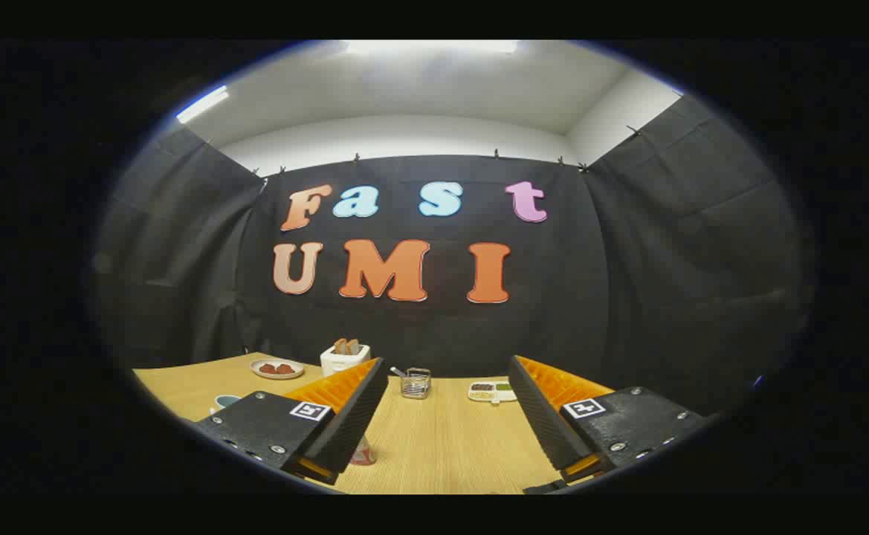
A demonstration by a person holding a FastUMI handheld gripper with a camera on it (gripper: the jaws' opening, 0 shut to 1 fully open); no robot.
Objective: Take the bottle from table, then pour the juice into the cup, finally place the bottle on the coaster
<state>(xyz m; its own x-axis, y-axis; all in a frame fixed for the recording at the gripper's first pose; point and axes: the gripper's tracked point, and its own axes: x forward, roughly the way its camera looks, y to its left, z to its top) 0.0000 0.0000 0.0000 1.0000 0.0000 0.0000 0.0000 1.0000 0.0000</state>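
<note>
Bottle [363, 452] peeks beside the left finger [345, 416]; jaws wide, holding nothing, labels unreadable.

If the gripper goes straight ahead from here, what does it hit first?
Probably the wire basket, just beyond the open gripper on the table; the gripper may sit high enough to pass over it, depth is unclear.

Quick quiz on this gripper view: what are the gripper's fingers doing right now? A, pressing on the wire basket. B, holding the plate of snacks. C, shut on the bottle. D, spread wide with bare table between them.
D: the gripper stands open, its fingers wide apart over bare wooden table, and the wire basket sits beyond them, untouched.
</note>
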